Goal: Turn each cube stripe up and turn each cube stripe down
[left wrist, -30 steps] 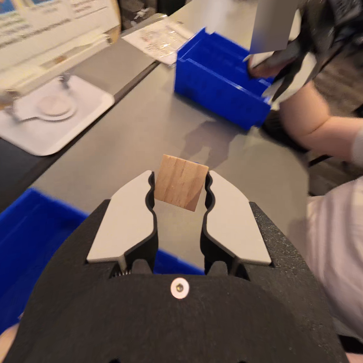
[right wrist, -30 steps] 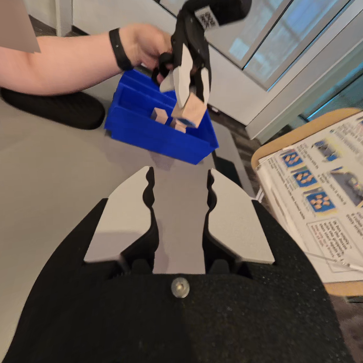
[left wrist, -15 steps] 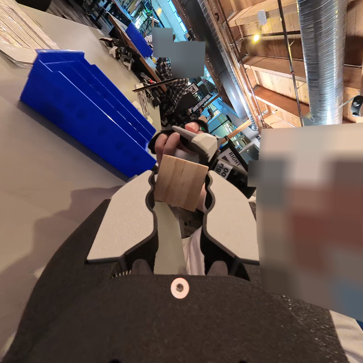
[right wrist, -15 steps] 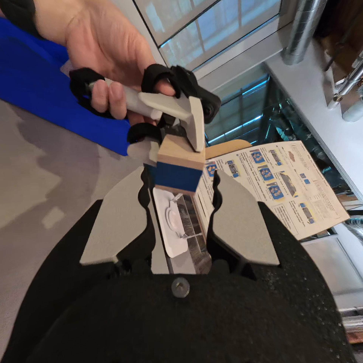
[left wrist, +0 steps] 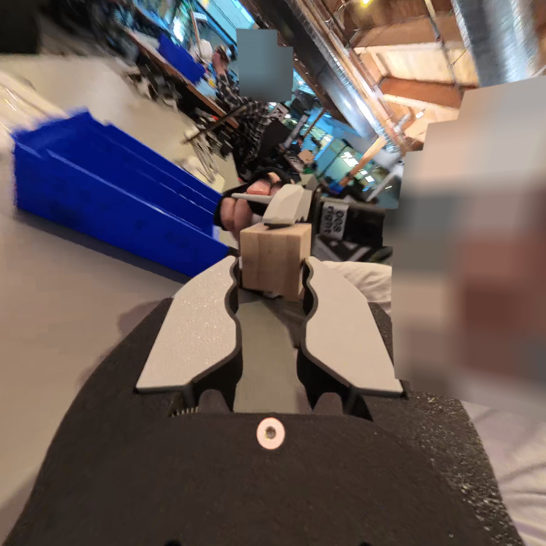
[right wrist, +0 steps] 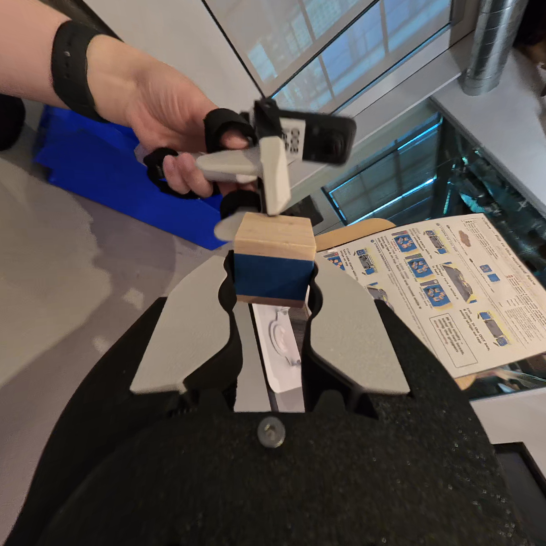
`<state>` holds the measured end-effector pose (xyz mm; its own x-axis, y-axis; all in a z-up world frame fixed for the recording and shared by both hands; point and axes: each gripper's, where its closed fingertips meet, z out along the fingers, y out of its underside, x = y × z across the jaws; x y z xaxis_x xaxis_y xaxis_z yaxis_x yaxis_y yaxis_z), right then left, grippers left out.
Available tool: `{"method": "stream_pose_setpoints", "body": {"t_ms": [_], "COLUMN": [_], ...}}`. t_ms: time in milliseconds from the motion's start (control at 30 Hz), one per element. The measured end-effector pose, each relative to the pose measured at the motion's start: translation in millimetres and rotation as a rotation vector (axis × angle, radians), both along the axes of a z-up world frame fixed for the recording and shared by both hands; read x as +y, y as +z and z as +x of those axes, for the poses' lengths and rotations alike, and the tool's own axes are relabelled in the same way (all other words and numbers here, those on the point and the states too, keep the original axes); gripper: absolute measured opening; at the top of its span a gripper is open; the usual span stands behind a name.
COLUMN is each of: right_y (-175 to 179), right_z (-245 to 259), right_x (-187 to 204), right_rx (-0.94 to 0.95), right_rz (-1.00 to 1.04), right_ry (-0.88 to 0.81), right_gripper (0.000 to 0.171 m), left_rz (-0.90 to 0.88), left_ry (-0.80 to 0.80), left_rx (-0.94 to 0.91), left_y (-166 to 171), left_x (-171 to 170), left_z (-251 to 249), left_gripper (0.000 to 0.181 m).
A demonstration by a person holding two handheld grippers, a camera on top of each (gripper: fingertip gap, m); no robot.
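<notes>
A wooden cube (right wrist: 274,236) with a blue stripe (right wrist: 271,274) on the face toward the right wrist camera is held in the air over the grey table (right wrist: 44,266). My right gripper (right wrist: 271,266) is shut on its two sides. In the left wrist view the cube (left wrist: 274,260) shows only plain wood, with a right finger (left wrist: 283,206) on top. My left gripper (left wrist: 270,263) has its fingertips at the cube's near edges, jaws about a cube-width apart, not gripping. A left finger (right wrist: 274,183) touches the cube's top back edge.
A blue bin (left wrist: 118,201) stands on the table behind the cube, also in the right wrist view (right wrist: 103,177). An instruction sheet on a board (right wrist: 443,289) and a white plate (right wrist: 280,339) lie beyond the table edge. A hand with a black wristband (right wrist: 147,97) holds the left gripper.
The right gripper has closed on the cube. The cube has changed pose in the left gripper's view and sits farther out at its fingertips; the left gripper has let go.
</notes>
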<state>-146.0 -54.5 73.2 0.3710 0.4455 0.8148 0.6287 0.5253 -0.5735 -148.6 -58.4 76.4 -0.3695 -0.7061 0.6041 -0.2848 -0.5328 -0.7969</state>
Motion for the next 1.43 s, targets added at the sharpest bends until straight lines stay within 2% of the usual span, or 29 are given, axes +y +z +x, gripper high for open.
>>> {"method": "stream_pose_setpoints", "body": {"t_ms": [33,167,233,300,400,500,667,1000,1133,1233,1333,1400,1433], "right_y": [8.3,19.7,4.4,-36.9,-116.9,-172.4,-209.1,-221.4,-215.3,-187.1,-145.7,-119.6,-107.5], "right_z": [10.8,110.3,174.6,243.7,326.3,341.2,340.7,343.9,347.3,338.7,315.1,292.4,280.3], "right_x": [-2.7,0.8,11.9,28.4,34.6,26.4,44.2,61.6,67.7,70.7,72.5,67.5,63.9], "right_rx": [-0.015,-0.041,0.013,-0.05,-0.336,-0.545,-0.676,-0.721,-0.716,-0.661,-0.48,-0.337,-0.287], "right_rz": [-0.032,-0.362,-0.595,-0.821,-1.099,-1.286,-1.301,-1.248,-1.148,-1.017,-0.848,-0.769,-0.731], "right_ry": [0.0,-0.119,-0.199,-0.367,-0.618,-0.607,-0.563,-0.49,-0.527,-0.562,-0.55,-0.504,-0.474], "right_gripper": [0.046,0.046,0.046,0.046,0.046,0.047,0.047,0.046,0.058,0.058,0.056,0.054,0.053], "left_rz": [0.097,0.459,0.559,0.631,0.65,0.627,0.661,0.695,0.66,0.689,0.903,0.925,0.902], "left_ry": [0.043,0.177,0.175,0.206,0.265,0.246,0.242,0.207,0.252,0.368,0.68,0.824,0.879], "left_rx": [-0.017,-0.051,-0.11,-0.176,-0.211,-0.146,-0.081,-0.031,0.007,0.055,0.3,0.475,0.58], "left_y": [5.0,22.3,30.4,35.7,41.2,32.4,19.0,4.1,2.0,13.4,7.4,-3.0,-10.2], "left_x": [2.4,5.1,-4.7,-9.1,-5.4,-2.8,-0.8,0.8,18.3,41.4,99.8,122.4,129.0], "left_z": [-3.7,-24.8,-35.7,-41.2,-40.0,-36.9,-32.6,-29.8,-38.7,-67.0,-132.4,-185.4,-210.8], "left_gripper": [0.038,0.039,0.042,0.04,0.039,0.041,0.043,0.046,0.057,0.057,0.054,0.041,0.041]}}
